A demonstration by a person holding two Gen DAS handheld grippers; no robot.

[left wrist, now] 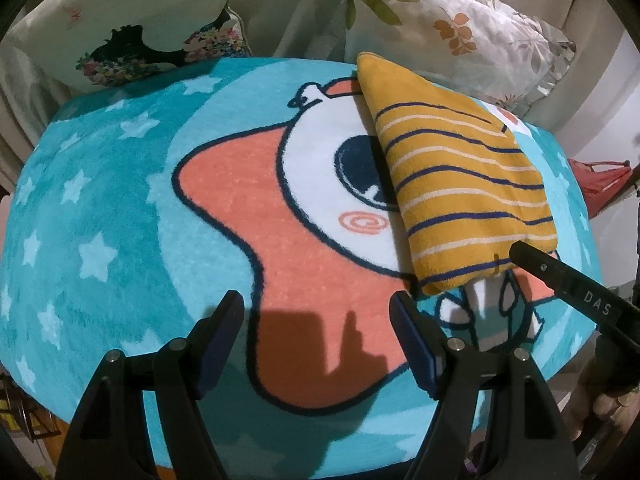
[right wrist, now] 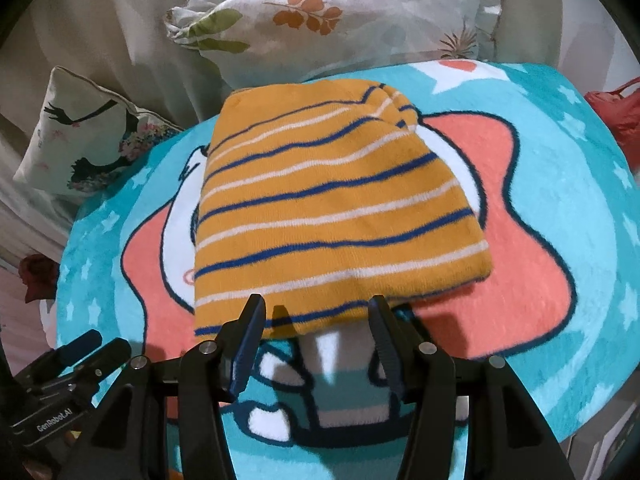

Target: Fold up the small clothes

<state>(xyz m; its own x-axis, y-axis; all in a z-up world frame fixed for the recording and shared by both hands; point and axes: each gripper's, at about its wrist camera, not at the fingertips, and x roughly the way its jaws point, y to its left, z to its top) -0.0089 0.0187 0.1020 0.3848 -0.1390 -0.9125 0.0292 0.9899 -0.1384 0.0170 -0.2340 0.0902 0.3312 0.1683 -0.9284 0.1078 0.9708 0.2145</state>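
A small yellow garment (right wrist: 332,208) with blue and white stripes lies folded flat on a turquoise cartoon rug (right wrist: 560,220). My right gripper (right wrist: 317,302) stands open at the garment's near edge, its fingertips just over the hem and nothing pinched between them. In the left wrist view the garment (left wrist: 460,184) lies to the right. One of the right gripper's fingers (left wrist: 560,276) reaches its near right corner there. My left gripper (left wrist: 316,300) is open over the bare rug (left wrist: 120,200), left of the garment and apart from it. It also shows at the lower left of the right wrist view, left gripper (right wrist: 102,346).
A leaf-print pillow (right wrist: 340,20) lies behind the garment against a pale cover. A cushion with a dark figure print (right wrist: 88,144) sits at the back left. A red bag (right wrist: 616,116) lies off the rug's right edge. The rug's near edge drops away below the grippers.
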